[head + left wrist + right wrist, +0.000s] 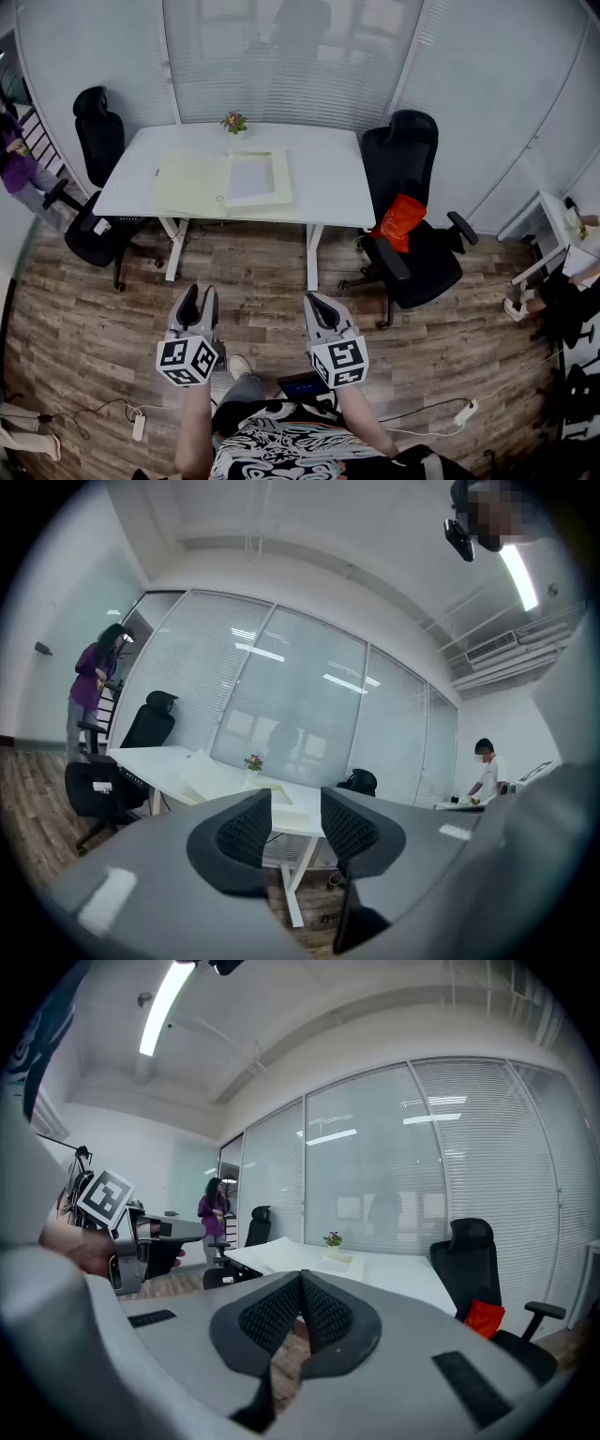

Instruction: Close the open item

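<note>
A flat cream box (225, 180) lies open on the white table (328, 187), its lid folded out to the left. It also shows far off as the box (281, 802) in the left gripper view and the box (281, 1258) in the right gripper view. Both grippers hover over the wooden floor, well short of the table. My left gripper (197, 305) is open, its jaws (296, 822) apart with nothing between them. My right gripper (319, 307) is shut, pads (302, 1286) meeting on nothing.
A small flower pot (233, 122) stands at the table's far edge. Black office chairs stand at the left (98, 141) and right (412, 216), the right one holding a red bag (401, 221). A person in purple (17, 159) is at far left. Cables and power strips (139, 427) lie on the floor.
</note>
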`<action>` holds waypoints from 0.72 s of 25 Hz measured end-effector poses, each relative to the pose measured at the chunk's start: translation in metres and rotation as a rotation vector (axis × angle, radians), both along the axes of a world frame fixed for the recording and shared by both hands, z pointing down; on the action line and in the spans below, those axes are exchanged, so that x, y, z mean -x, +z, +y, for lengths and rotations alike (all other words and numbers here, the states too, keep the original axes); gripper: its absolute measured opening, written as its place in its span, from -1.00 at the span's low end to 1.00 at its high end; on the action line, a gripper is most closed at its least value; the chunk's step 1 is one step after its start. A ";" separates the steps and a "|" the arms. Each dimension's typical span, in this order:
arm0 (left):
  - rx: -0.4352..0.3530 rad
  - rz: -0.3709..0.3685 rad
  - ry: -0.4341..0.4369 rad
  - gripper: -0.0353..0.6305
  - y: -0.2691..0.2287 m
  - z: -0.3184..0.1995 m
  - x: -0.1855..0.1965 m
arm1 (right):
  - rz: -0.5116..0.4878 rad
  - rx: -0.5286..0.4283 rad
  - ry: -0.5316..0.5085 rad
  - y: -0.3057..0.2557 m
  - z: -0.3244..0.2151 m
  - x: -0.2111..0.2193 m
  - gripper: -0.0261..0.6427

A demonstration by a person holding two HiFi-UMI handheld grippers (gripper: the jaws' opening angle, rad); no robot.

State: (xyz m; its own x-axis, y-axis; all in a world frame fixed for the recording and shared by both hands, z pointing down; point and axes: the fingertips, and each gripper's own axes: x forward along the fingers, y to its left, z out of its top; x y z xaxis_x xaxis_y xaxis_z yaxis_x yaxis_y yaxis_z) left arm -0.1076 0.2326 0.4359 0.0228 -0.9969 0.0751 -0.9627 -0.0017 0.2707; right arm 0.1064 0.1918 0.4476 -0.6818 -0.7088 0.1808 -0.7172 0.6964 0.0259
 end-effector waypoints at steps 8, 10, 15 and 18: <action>-0.013 0.044 -0.042 -0.44 -0.002 -0.005 0.013 | -0.003 -0.011 0.013 -0.005 -0.007 -0.005 -0.92; -0.010 0.049 -0.055 -0.44 0.000 -0.002 0.015 | -0.011 -0.007 0.023 -0.005 -0.008 -0.010 -0.92; 0.017 0.066 -0.086 -0.44 0.012 -0.002 0.031 | -0.014 0.004 0.041 0.003 -0.018 -0.012 -0.92; 0.024 0.089 -0.109 -0.44 0.017 -0.013 0.039 | -0.021 0.014 0.044 0.007 -0.030 -0.013 -0.92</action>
State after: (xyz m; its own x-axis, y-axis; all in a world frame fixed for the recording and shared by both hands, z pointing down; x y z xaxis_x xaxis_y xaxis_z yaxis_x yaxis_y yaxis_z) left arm -0.1470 0.2199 0.4525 -0.0777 -0.9918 0.1015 -0.9290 0.1090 0.3536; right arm 0.1195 0.1617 0.4548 -0.6538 -0.7357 0.1769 -0.7474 0.6644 0.0009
